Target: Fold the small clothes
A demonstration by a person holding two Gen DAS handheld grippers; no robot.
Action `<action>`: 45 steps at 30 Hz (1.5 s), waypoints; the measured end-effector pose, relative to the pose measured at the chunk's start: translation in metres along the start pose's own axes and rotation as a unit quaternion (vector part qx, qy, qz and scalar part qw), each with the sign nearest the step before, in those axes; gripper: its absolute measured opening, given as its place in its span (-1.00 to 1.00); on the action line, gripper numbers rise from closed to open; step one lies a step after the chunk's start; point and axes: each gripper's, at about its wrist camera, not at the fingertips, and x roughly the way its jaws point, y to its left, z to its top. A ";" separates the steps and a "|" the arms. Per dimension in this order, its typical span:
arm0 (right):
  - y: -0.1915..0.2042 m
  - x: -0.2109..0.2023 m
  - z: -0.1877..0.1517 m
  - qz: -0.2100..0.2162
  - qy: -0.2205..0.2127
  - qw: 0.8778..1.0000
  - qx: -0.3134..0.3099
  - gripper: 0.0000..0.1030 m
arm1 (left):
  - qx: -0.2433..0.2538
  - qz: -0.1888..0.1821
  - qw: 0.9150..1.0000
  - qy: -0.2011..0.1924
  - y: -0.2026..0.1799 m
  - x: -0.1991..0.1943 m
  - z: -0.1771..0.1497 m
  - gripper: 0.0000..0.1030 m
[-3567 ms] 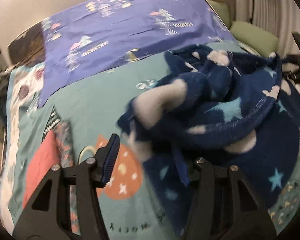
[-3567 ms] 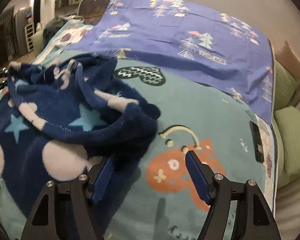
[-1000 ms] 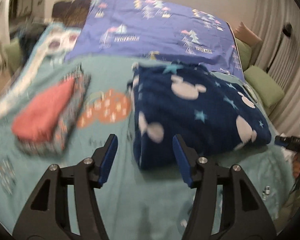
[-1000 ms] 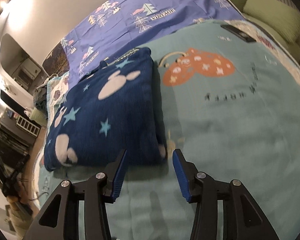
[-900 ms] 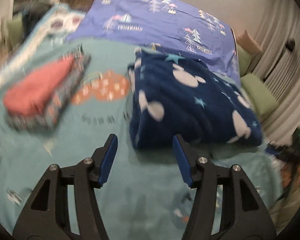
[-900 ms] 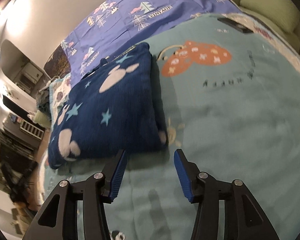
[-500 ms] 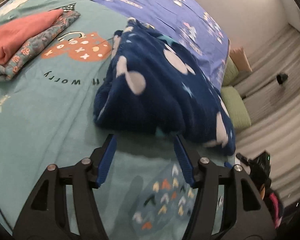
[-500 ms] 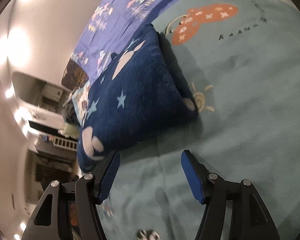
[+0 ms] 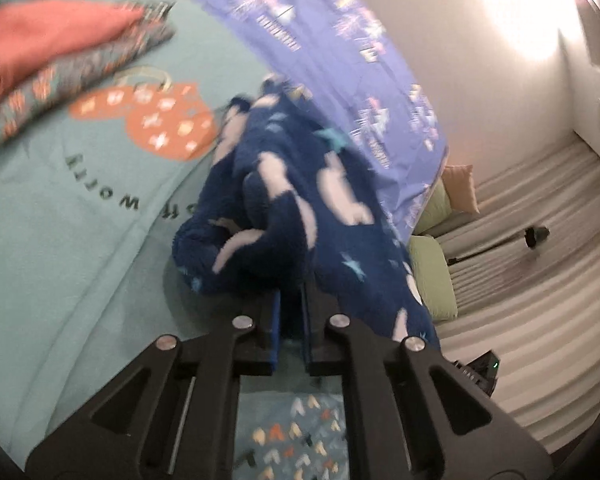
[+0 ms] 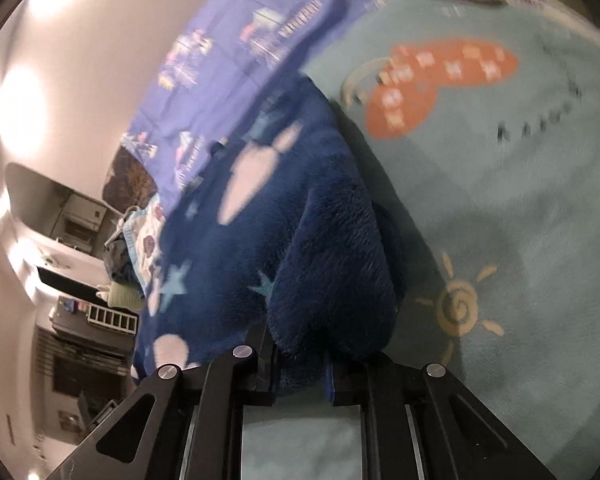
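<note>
Jaws differ most from half a second ago — both grippers stood wide open short of the folded garment, now each is nearly closed on its near edge. Left gripper (image 9: pixel 291 320) has a fold of the navy fleece garment (image 9: pixel 300 200) pinched between its blue pads; that corner is bunched and lifted off the bed, where it lay flat before. Right gripper (image 10: pixel 298 364) is still closing, with a thick roll of the same fleece (image 10: pixel 300 220) squeezed between its jaws. Both views have tilted hard since then and are motion-blurred.

Counts: two grippers, one navy garment with pale blobs and light-blue stars, one folded stack (image 9: pixel 56 60) at upper left of the left view — red piece on top of a patterned one, so two items. One teal bedspread (image 9: pixel 60 220) with an orange print, one purple sheet (image 9: pixel 340 60) beyond, two green cushions (image 9: pixel 432 276) by the wall.

Garment lies on the teal bedspread, stretching away from both grippers toward the purple sheet; its near edge is inside the jaws, the stack well apart to the left.
</note>
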 end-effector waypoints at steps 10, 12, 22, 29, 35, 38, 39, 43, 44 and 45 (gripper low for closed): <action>0.005 -0.081 -0.063 -0.018 0.012 0.997 -0.080 -0.81 | 0.045 0.020 0.999 0.021 -0.004 -0.092 -0.065 -0.86; -0.010 -0.091 -0.082 -0.015 0.025 0.998 -0.064 -0.81 | 0.044 0.048 0.998 0.027 0.004 -0.103 -0.078 -1.00; -0.026 -0.126 -0.098 -0.098 -0.022 0.991 -0.084 -0.74 | 0.068 0.121 0.990 -0.018 0.016 -0.108 -0.071 -0.04; 0.034 -0.106 -0.109 -0.070 -0.028 0.975 -0.207 -0.56 | 0.129 0.207 0.970 -0.005 0.014 -0.055 -0.067 0.10; 0.017 -0.038 -0.105 -0.168 0.030 0.966 -0.196 -0.57 | 0.106 0.197 0.975 0.003 0.029 -0.056 -0.064 0.16; 0.038 -0.053 -0.106 -0.165 0.014 0.961 -0.220 -0.53 | 0.124 0.187 0.974 -0.013 0.020 -0.070 -0.058 0.16; 0.050 -0.061 -0.107 -0.156 0.001 0.959 -0.235 -0.51 | 0.129 0.183 0.974 -0.016 0.018 -0.073 -0.055 0.16; 0.096 -0.066 -0.123 -0.101 -0.004 0.945 -0.312 -0.40 | 0.139 0.177 0.974 -0.039 0.010 -0.080 -0.045 0.16; 0.104 -0.063 -0.127 -0.089 0.002 0.941 -0.327 -0.33 | 0.138 0.177 0.974 -0.038 0.010 -0.078 -0.042 0.16; 0.111 -0.057 -0.130 -0.082 0.010 0.937 -0.339 -0.32 | 0.137 0.175 0.974 -0.037 0.010 -0.078 -0.040 0.16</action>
